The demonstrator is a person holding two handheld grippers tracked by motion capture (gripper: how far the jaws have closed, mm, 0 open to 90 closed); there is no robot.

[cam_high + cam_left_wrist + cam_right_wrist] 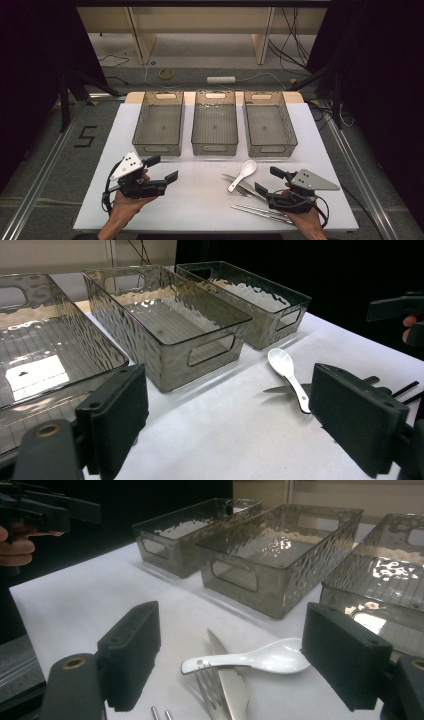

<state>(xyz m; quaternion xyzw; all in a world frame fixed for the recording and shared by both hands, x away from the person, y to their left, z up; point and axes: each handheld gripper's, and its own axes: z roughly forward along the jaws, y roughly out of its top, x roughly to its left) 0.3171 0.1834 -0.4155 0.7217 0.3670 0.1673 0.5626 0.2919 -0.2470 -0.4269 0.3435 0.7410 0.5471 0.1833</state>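
table (150,200): showing plain white, no pattern
bins (215,122): looking smoky grey and see-through, with a rippled texture on the walls and fine ribbed lines on the floors
spoon (260,659): showing glossy white
knife (231,685): gleaming silver
fork (210,690): gleaming silver too
chopsticks (260,212): appearing silver-grey, perhaps metal; too thin to tell more
left gripper (162,169): showing black jaws with a pale grey plate dotted with dark holes
right gripper (267,181): showing black jaws with a grey plate
floor (55,150): looking dark grey, bearing a black "5"
tape roll (166,74): showing yellow
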